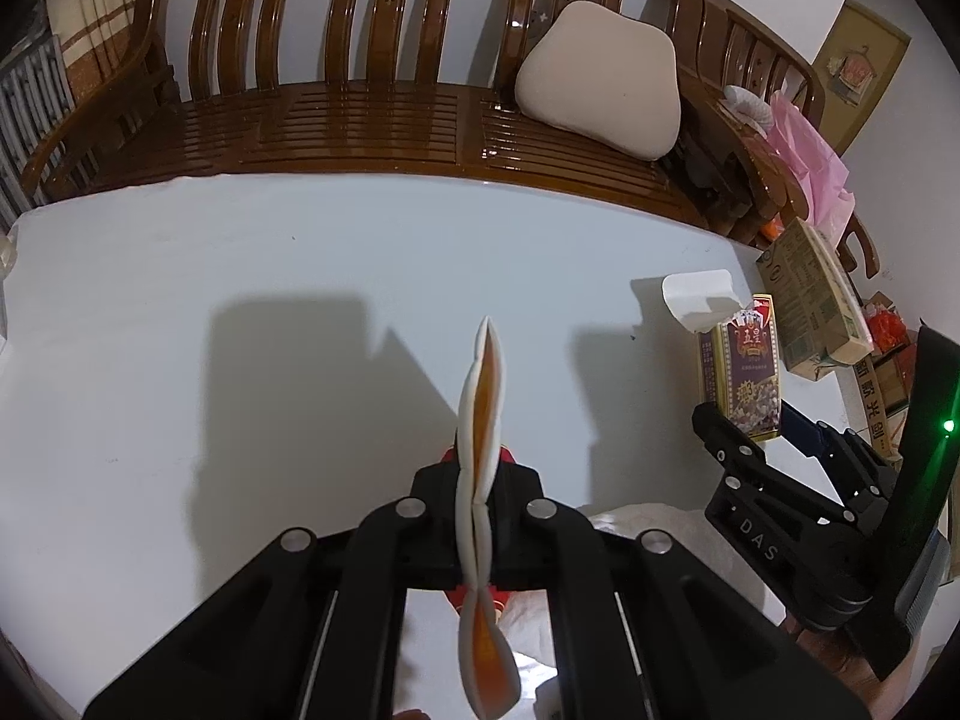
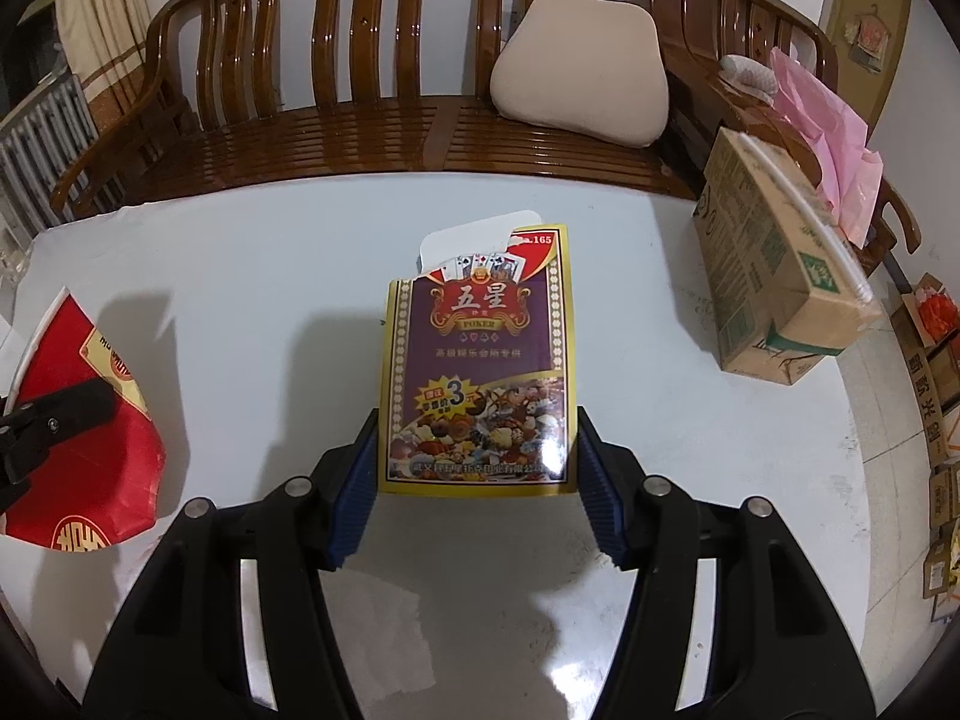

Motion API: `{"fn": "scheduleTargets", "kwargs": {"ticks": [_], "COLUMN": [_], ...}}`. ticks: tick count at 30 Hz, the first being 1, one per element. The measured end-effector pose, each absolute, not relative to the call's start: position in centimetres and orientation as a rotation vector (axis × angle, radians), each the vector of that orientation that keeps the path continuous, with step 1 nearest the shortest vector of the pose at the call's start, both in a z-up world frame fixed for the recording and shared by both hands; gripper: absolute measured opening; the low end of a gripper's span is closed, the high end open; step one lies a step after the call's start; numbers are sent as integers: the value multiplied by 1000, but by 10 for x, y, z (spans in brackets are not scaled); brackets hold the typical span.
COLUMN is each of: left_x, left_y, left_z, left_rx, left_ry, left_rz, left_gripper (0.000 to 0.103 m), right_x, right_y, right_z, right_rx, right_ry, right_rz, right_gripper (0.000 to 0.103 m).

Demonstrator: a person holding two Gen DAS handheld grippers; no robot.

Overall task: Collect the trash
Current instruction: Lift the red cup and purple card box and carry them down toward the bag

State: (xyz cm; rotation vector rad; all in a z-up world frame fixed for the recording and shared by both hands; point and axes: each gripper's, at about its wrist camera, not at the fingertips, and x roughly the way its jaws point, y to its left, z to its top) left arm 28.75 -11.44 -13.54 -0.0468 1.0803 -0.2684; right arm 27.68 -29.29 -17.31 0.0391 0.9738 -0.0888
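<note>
My left gripper (image 1: 478,495) is shut on a flattened red paper cup (image 1: 483,414), seen edge-on with white rims and an orange inside, held above the white table (image 1: 240,312). In the right wrist view the same cup (image 2: 90,420) shows red at the far left with the left gripper's finger on it. My right gripper (image 2: 477,480) is shut on a purple and gold poker card box (image 2: 477,360) with a torn white flap at its top. The box also shows in the left wrist view (image 1: 747,372), held by the right gripper (image 1: 735,420).
A brown cardboard carton (image 2: 774,264) stands on the table's right side. A wooden bench (image 2: 360,120) with a beige cushion (image 2: 579,78) runs behind the table. Pink plastic bags (image 2: 828,120) and several boxes lie at the right.
</note>
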Motion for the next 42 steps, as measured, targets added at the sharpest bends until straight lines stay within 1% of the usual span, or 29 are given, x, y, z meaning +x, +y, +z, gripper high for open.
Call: {"fn": "scheduleTargets", "kwargs": {"ticks": [16,36,42], "left_x": [255,186,154], "left_y": [-103,-104,-106], "left_z": [-83,3,29], "left_rx": [-15,38,56], "left_ry": [991,832,776], "left_rz": [-263,-303,-337], "left_gripper": [4,4,4], "right_x": [236,146,109], "right_y": [-288,-285,-282], "right_z": [-114,-21,8], "right_rx": [37,23,14], "right_ry": [890,735,679], "right_rz": [-78,-37,-14], "right_gripper": [58,58,58]}}
